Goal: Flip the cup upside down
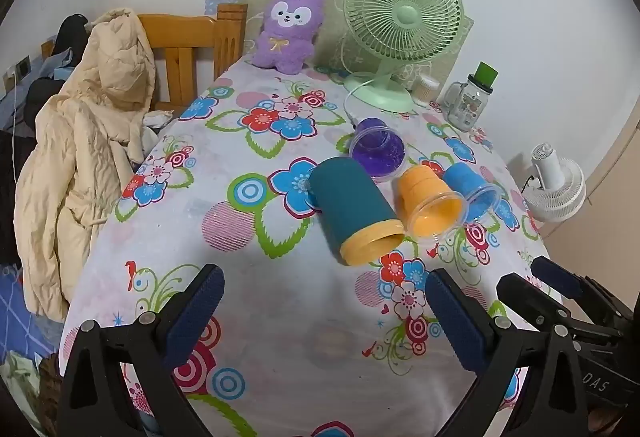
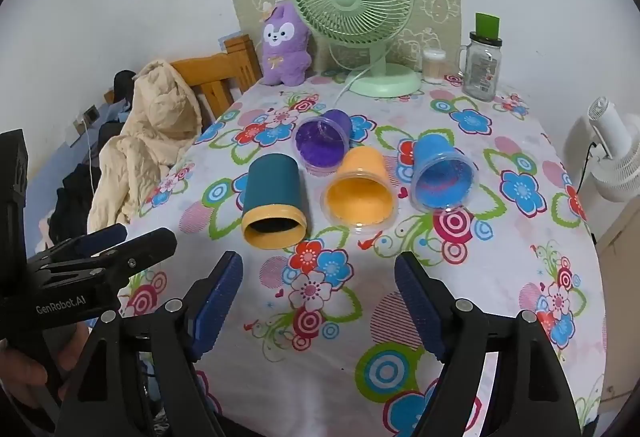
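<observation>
Several cups lie on their sides on the flowered tablecloth, mouths toward me: a teal cup with a yellow rim (image 1: pixel 352 209) (image 2: pixel 276 197), an orange cup (image 1: pixel 430 203) (image 2: pixel 362 189), a blue cup (image 1: pixel 472 187) (image 2: pixel 440 173) and a purple cup (image 1: pixel 378 147) (image 2: pixel 324 139). My left gripper (image 1: pixel 324 301) is open and empty, low over the near cloth, short of the teal cup. My right gripper (image 2: pixel 320 285) is open and empty, in front of the teal and orange cups. Each gripper shows at the edge of the other's view.
A green desk fan (image 2: pixel 354 17), a purple plush toy (image 2: pixel 284 45), a glass jar with a green lid (image 2: pixel 482 61) and a small cup (image 2: pixel 434 65) stand at the table's back. A chair with a cream coat (image 1: pixel 88 141) is left; a white fan (image 2: pixel 612 157) is right.
</observation>
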{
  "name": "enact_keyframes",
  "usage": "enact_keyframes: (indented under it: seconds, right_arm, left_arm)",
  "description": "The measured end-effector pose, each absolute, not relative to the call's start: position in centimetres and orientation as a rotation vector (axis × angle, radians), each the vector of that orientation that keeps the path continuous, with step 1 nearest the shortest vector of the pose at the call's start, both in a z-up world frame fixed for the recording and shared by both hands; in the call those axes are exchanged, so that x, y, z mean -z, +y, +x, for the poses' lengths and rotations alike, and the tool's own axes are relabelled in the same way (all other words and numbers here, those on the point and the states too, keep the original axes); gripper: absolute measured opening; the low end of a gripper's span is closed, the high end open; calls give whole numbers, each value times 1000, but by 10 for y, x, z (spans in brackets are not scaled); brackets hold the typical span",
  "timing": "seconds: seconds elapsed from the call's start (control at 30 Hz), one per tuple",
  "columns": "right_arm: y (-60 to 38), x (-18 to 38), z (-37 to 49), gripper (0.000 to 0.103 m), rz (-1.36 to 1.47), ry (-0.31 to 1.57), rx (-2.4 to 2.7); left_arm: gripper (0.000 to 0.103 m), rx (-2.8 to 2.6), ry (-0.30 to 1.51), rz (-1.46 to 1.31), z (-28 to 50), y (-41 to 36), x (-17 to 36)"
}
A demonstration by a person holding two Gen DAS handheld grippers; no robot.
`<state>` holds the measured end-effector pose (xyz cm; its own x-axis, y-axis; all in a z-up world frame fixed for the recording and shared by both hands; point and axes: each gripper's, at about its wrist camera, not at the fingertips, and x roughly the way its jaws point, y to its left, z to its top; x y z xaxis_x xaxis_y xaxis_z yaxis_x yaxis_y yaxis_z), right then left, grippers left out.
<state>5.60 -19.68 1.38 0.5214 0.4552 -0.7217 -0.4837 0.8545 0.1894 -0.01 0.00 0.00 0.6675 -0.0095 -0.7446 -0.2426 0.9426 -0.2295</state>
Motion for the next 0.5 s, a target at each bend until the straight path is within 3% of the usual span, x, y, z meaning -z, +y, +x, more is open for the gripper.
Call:
enact_keyframes:
  seconds: [0.5]
  right_arm:
    - [-200, -12, 58, 81, -51, 868, -535]
  left_arm:
    - [102, -140, 836, -329, -5, 7, 0]
